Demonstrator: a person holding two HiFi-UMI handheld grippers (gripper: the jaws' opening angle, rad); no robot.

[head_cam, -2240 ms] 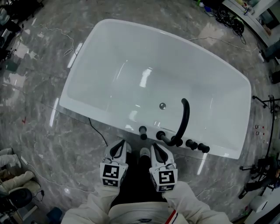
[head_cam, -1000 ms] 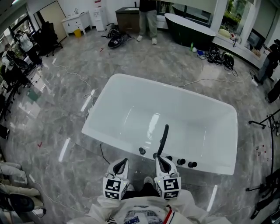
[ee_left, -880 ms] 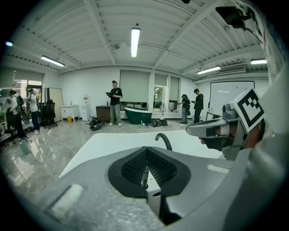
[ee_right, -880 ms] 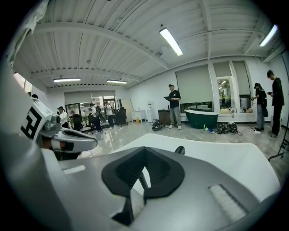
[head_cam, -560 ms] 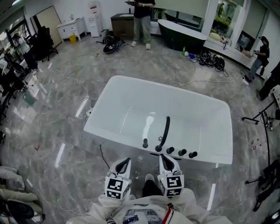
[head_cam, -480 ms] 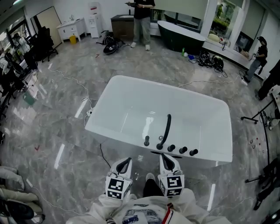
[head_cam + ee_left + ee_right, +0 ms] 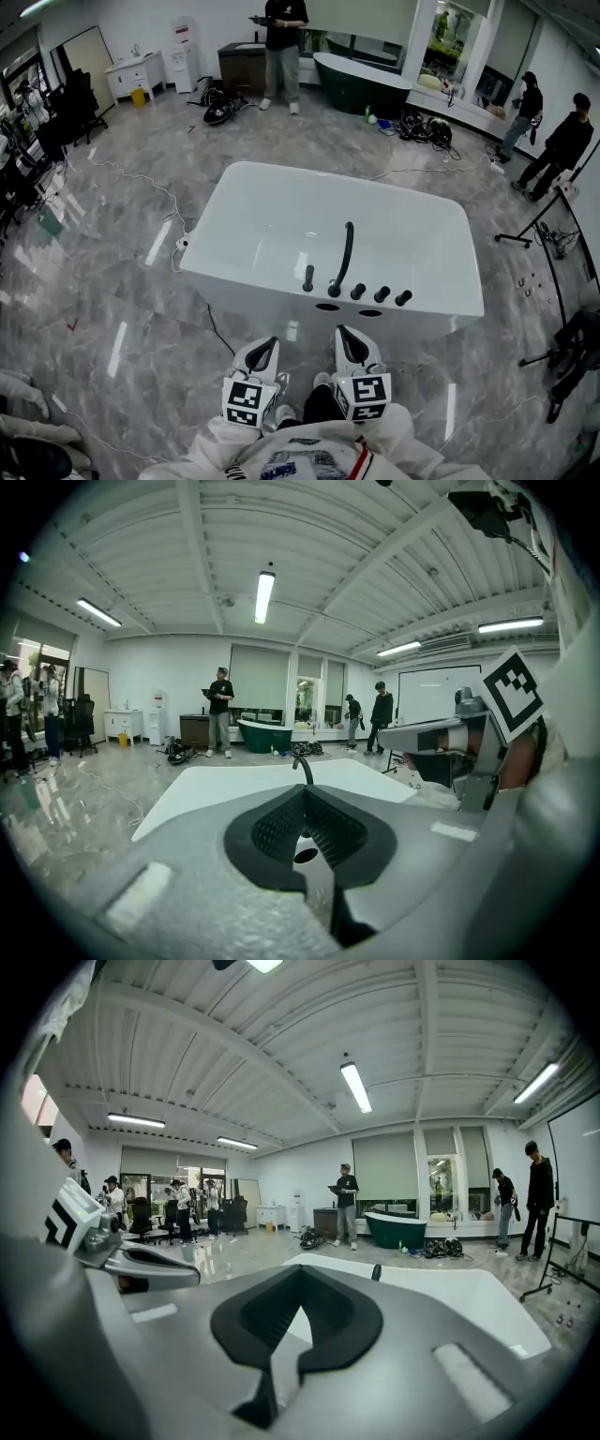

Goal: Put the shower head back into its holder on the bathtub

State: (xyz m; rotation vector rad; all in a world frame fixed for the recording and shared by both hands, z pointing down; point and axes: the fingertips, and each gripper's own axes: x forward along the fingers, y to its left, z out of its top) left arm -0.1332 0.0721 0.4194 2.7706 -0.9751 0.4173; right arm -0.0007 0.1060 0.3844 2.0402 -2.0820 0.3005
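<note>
The white bathtub [image 7: 424, 322] stands on the grey marble floor ahead of me. A long, curved black shower head [image 7: 345, 251] rises from the tub's near rim, its base among several black knobs [image 7: 381, 294]. It also shows in the left gripper view as the shower head [image 7: 302, 765], and its tip [image 7: 376, 1272] shows in the right gripper view. My left gripper [image 7: 260, 352] and right gripper [image 7: 349, 343] are side by side close to my body, short of the tub, both shut with nothing in them. A strip of floor separates them from the tub.
A person [image 7: 280, 28] stands at the back near a dark green tub [image 7: 353, 71]; two more people [image 7: 561, 142] stand at the right. Cables [image 7: 192, 286] trail across the floor left of the tub. A stand [image 7: 525, 230] and dark gear [image 7: 572, 361] are at the right.
The tub has drawn away from me and sits farther up the view. Both grippers, once at the tub's near rim, are now back over the floor. The shower head stays at the rim.
</note>
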